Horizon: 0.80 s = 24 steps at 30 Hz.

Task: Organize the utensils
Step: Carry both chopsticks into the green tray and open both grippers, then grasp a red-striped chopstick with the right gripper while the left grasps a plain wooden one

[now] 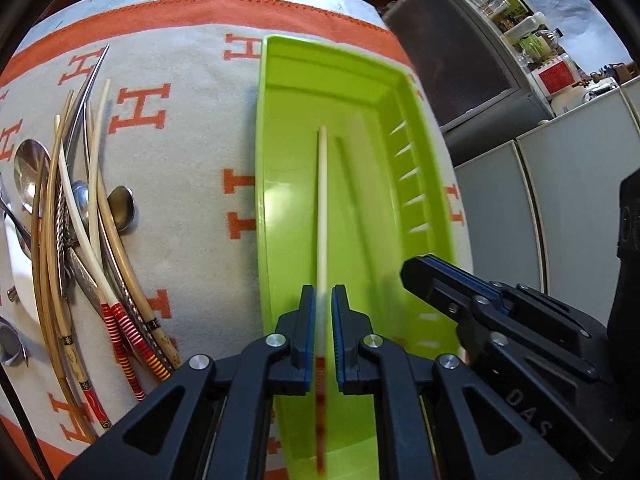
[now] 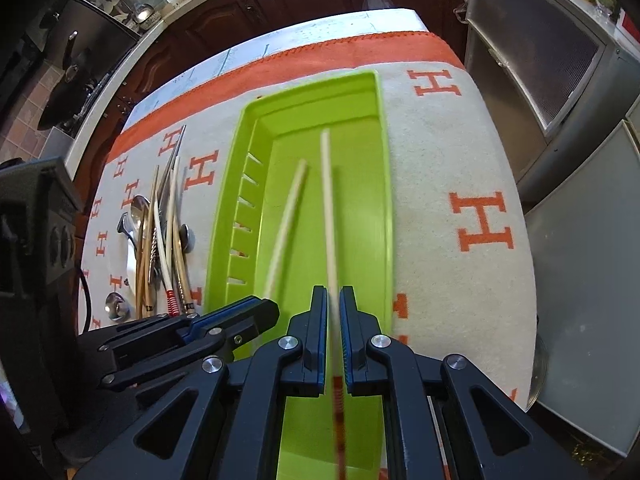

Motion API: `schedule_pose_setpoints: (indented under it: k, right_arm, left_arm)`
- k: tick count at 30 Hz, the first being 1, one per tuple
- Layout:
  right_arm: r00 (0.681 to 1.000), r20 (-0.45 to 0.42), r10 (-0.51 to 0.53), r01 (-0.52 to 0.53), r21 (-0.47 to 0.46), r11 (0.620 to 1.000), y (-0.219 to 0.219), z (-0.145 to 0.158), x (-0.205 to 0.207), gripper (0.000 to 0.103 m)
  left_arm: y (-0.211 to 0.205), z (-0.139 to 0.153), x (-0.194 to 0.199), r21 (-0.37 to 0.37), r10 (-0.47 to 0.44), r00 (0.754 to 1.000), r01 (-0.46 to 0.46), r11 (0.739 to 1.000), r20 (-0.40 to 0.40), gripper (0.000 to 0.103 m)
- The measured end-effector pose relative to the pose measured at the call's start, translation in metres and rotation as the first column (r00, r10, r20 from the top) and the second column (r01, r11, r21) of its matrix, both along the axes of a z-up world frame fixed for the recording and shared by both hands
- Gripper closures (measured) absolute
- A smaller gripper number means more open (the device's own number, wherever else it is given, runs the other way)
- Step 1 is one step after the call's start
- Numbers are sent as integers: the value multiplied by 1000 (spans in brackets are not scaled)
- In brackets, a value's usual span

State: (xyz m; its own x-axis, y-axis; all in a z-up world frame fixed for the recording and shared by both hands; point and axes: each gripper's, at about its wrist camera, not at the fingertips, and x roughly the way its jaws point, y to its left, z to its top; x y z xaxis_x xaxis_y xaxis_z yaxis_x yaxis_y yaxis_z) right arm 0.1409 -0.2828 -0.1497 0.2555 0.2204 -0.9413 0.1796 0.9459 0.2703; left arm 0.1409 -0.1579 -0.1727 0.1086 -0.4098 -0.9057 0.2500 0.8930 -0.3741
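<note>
A lime-green tray lies lengthwise on the cloth under both grippers. My left gripper points down into it. A cream chopstick with a red banded handle stands between its jaws, blurred at the handle end, and the pads look just clear of it. Beside it, my right gripper is shut on a second, matching chopstick, whose tip reaches toward the tray's far end.
Left of the tray, several chopsticks and metal spoons lie heaped, partly on a white plate. A grey cloth with orange H marks covers the table. Grey cabinets stand past the table's right edge.
</note>
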Motion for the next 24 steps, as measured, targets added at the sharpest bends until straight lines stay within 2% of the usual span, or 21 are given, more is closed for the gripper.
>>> schedule_pose_setpoints:
  k: [4, 6, 8, 9, 10, 13, 24]
  right_arm:
    - [999, 10, -47, 47, -20, 999, -4, 6, 3, 91]
    - [997, 30, -66, 66, -17, 998, -6, 13, 1, 88]
    - [996, 49, -72, 73, -18, 997, -6, 22, -2, 82]
    - [996, 56, -73, 74, -17, 997, -5, 25, -3, 82]
    - [995, 65, -71, 72, -17, 997, -4, 30, -5, 81]
    - [995, 80, -64, 66, -15, 998, 3, 40, -9, 80]
    - [994, 105, 5, -4, -4, 1000, 43, 64, -33, 80]
  left_arm:
    - [10, 19, 0, -12, 6, 1000, -6, 1000, 31, 84]
    - [15, 30, -1, -7, 9, 999, -8, 1000, 47, 74]
    - [22, 39, -1, -21, -2, 999, 3, 1000, 52, 68]
    - [26, 44, -3, -13, -4, 998, 5, 1000, 60, 62]
    - [32, 50, -5, 5, -4, 997, 4, 1000, 79, 60]
    - [42, 65, -11, 35, -13, 992, 9, 999, 123, 59]
    - [119, 77, -32, 78, 39, 988, -51, 996, 151, 58]
